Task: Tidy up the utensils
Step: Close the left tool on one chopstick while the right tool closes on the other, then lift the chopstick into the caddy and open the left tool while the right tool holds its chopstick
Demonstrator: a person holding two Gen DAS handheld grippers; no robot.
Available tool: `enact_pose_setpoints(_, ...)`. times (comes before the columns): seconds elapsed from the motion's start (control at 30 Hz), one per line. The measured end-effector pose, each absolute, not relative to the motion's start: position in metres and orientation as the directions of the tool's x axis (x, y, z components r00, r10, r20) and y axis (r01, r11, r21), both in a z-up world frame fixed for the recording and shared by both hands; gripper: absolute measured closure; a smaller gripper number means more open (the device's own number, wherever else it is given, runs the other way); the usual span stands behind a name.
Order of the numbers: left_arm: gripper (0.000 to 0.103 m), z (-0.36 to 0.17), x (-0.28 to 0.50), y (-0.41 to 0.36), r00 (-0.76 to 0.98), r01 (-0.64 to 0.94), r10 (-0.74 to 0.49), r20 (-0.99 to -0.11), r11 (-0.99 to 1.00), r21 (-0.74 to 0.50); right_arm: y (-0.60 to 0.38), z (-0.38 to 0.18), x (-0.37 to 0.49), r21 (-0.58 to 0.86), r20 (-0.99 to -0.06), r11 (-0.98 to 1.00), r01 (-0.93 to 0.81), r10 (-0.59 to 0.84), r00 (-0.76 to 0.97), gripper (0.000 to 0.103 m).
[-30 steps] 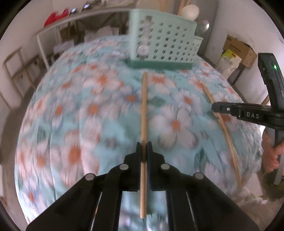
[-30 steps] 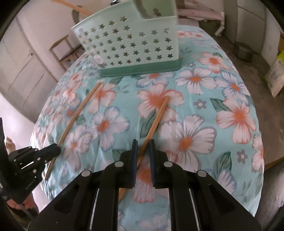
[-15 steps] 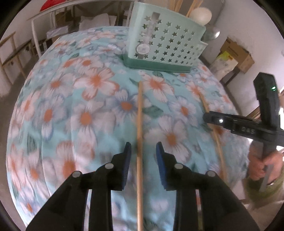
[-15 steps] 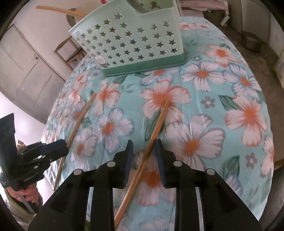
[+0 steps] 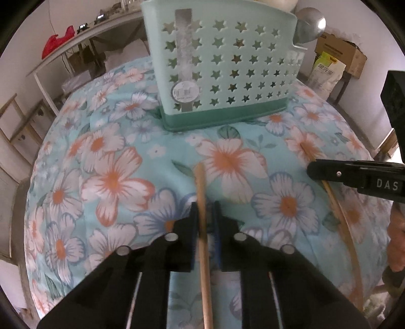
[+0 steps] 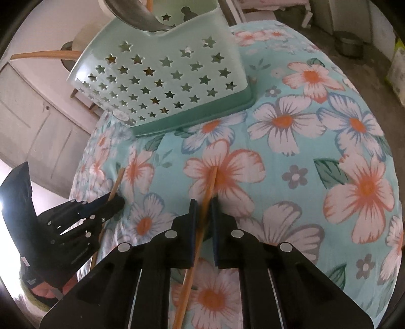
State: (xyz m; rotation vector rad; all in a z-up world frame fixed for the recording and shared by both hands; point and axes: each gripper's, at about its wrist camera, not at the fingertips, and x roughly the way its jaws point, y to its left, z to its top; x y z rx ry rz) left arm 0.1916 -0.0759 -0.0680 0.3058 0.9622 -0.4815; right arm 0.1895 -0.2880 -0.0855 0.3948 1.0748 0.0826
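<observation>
A mint-green basket point(image 5: 227, 63) with star holes stands at the far side of the flowered tablecloth point(image 5: 114, 177). Two wooden chopsticks lie flat on the cloth. One chopstick point(image 5: 200, 182) runs between the jaws of my left gripper point(image 5: 205, 205), which are closing and press on it near its far end. The other chopstick point(image 6: 211, 182) sits the same way in my right gripper point(image 6: 203, 202), whose jaws are also closing onto it. Each view shows the other gripper from the side: the right gripper point(image 5: 312, 169) and the left gripper point(image 6: 119, 201). The basket point(image 6: 164, 83) holds a metal ladle point(image 6: 136, 12).
A wooden handle point(image 6: 45, 54) sticks out of the basket's far side. A shelf with a red item point(image 5: 55, 43) stands back left. A cardboard box point(image 5: 339, 50) and a sack are at the right. A metal pot point(image 6: 350, 44) sits on the floor.
Both grippers let go of their chopsticks, slid forward along them toward the basket, and have closed on them again nearer the far ends. The chopsticks stay flat on the cloth.
</observation>
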Motion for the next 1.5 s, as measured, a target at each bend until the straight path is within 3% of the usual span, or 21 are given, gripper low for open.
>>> enact_pose_setpoints(0.27, 0.095, -0.072, 0.185, -0.092, 0.536, 0.505, -0.208, -0.819, 0.855, 0.114, -0.298, -0.077, 0.185, 0.387, -0.819, 0.911, 0.141, 0.269, 0.507, 0.095)
enact_pose_setpoints(1.0, 0.095, -0.072, 0.181, -0.094, 0.541, 0.506, -0.199, -0.818, 0.853, 0.128, -0.305, -0.07, 0.181, 0.395, -0.814, 0.906, 0.152, 0.269, 0.515, 0.097)
enact_pose_setpoints(1.5, 0.098, -0.067, 0.21, -0.08, 0.474, 0.478, -0.299, -0.828, 0.877, -0.043, -0.298, -0.083, 0.186, 0.382, -0.825, 0.913, 0.143, 0.268, 0.497, 0.095)
